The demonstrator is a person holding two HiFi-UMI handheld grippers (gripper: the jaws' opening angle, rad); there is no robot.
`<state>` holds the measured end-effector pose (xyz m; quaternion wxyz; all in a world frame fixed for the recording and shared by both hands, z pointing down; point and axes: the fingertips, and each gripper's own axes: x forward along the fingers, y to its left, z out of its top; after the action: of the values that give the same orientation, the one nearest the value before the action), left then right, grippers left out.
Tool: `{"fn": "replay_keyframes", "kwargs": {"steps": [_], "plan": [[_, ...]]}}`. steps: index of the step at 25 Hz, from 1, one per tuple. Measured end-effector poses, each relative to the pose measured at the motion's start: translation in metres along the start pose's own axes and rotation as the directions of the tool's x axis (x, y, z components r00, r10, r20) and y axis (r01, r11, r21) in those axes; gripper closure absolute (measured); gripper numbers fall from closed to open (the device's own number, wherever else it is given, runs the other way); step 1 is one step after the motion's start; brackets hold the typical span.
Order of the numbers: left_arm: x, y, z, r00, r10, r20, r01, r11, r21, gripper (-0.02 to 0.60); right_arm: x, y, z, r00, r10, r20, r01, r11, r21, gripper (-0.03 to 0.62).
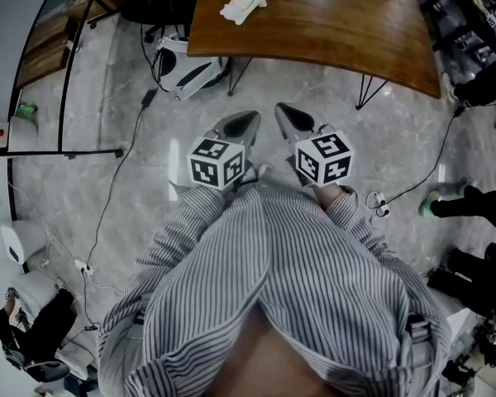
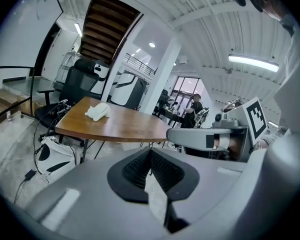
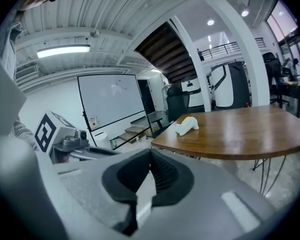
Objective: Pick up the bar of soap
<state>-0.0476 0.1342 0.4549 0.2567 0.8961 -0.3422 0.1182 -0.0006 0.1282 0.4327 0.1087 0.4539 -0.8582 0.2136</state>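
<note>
Grey stone floor fills most of the head view, and a brown wooden table (image 1: 331,23) stands in front of the person. The bar of soap (image 1: 243,4), a white lumpy piece, lies on the table top near its far left corner, with nothing around it.

Both tools are held close to the body, well apart from the soap. The left gripper (image 2: 151,156) is clenched with nothing between its jaws, and the right gripper (image 3: 151,156) is also closed and empty.

I think the reach is not begun. Some things could go wrong from here. If the jaws do not open before they arrive, they will only push the soap, and it may slide off the near edge of that corner. Soap is probably smooth, so a grip on its rounded end may squeeze it out. A black cable (image 1: 116,180) lies on the floor at the left, and a step to that side could catch it.
</note>
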Motion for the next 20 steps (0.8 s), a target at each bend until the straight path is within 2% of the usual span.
{"fn": "replay_keyframes", "kwargs": {"steps": [12,16,20], "plan": [[0.019,0.004,0.005,1.000,0.012,0.003,-0.012,1.000,-0.022,0.580,0.006,-0.013,0.007,0.998,0.058,0.020,-0.059,0.997,0.056,0.591],[0.031,0.001,0.004,1.000,0.024,0.008,-0.024,0.999,-0.021,0.580,0.008,-0.028,0.003,0.999,0.049,0.001,-0.049,0.997,0.051,0.591],[0.041,0.004,0.000,1.000,0.029,0.005,-0.029,0.998,-0.051,0.580,0.013,-0.041,0.000,0.999,0.048,-0.006,-0.048,0.997,0.057,0.589]]}}
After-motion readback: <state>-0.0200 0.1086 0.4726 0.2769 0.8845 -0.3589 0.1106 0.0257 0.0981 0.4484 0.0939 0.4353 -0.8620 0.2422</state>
